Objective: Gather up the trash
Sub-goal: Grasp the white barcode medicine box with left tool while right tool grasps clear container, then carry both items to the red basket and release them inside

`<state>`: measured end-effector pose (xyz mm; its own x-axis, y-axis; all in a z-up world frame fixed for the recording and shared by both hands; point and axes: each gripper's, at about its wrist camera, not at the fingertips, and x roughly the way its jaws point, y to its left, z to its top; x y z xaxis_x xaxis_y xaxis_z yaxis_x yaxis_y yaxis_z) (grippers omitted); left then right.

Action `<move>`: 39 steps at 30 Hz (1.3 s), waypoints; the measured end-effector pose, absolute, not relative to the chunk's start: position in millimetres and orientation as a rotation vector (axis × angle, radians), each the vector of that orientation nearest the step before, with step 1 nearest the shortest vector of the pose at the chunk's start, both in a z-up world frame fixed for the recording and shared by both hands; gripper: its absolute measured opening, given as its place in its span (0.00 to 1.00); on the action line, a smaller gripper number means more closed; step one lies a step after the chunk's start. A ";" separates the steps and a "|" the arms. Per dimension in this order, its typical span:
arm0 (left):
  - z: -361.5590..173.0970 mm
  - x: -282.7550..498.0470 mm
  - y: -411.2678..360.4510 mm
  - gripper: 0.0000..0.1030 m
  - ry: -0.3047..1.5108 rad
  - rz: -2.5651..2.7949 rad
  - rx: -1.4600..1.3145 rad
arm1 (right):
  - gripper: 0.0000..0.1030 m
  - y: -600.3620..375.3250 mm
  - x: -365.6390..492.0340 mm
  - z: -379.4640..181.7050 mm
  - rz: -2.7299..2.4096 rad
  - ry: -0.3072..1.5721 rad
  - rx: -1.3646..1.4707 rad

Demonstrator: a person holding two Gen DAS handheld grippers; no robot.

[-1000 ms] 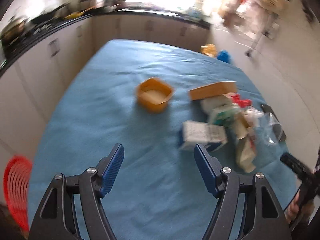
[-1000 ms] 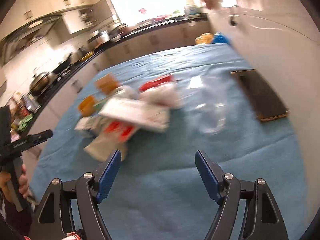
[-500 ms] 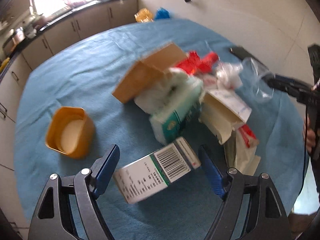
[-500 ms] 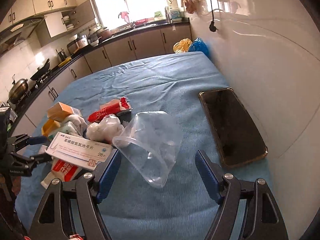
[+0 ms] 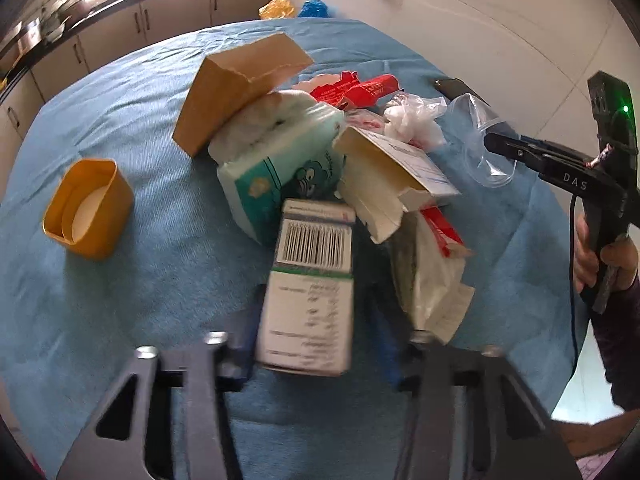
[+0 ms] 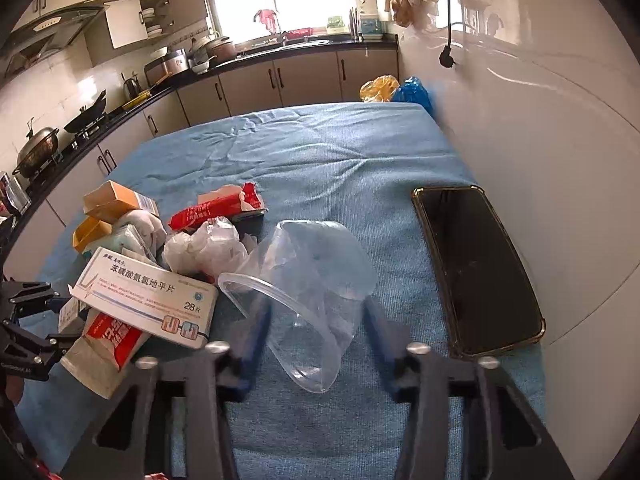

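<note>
Change since half a second back: both your grippers' jaws stood wide; now both are closing, each with a thing between them
Left gripper [image 5: 316, 340]: jaws closing around the barcoded carton [image 5: 310, 288]; left pad looks against its side, right pad blurred, contact there cannot be told
Right gripper [image 6: 316, 332]: jaws closing either side of the clear plastic bag [image 6: 308, 292]; pads not yet pressing its film
Trash pile [image 5: 320, 152]: cartons, tissue pack and wrappers heaped on the blue cloth [image 6: 320, 152]
Yellow tub [image 5: 90, 208]: apart from the pile, to its left
Phone [image 6: 476, 264]: by the wall, not trash
Meaning: you look set to bag the carton once both grips hold
</note>
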<state>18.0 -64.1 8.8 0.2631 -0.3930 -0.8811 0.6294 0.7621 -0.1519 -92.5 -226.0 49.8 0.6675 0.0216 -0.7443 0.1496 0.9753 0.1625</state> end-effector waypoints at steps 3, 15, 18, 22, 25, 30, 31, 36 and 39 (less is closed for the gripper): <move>10.0 12.9 -65.2 0.32 1.096 -0.668 0.213 | 0.20 -229.4 -96.5 47.8 -0.077 0.846 0.236; 51.9 -31.5 -24.7 0.32 0.968 -0.612 0.114 | 0.08 -244.5 -127.0 68.6 -0.084 0.805 0.381; 63.1 -44.4 -5.5 0.32 0.934 -0.593 0.099 | 0.07 -238.2 -138.6 81.3 -0.087 0.779 0.380; 71.8 -60.3 19.3 0.32 0.892 -0.551 0.067 | 0.07 -223.2 -151.3 96.0 -0.068 0.760 0.385; 76.0 -68.3 42.2 0.32 0.872 -0.522 0.035 | 0.07 -208.7 -157.6 105.7 -0.044 0.748 0.386; 79.5 -82.4 97.8 0.32 0.842 -0.443 -0.062 | 0.07 -172.2 -161.6 120.6 0.040 0.733 0.382; 79.1 -84.2 107.1 0.32 0.841 -0.427 -0.077 | 0.07 -164.2 -161.1 122.9 0.054 0.731 0.372; 76.8 -95.0 155.5 0.32 0.842 -0.328 -0.142 | 0.23 -135.7 -161.8 134.7 0.062 0.710 0.305; 76.9 -102.8 170.8 0.32 0.829 -0.296 -0.151 | 0.90 -156.9 -161.3 126.6 -0.063 0.700 0.266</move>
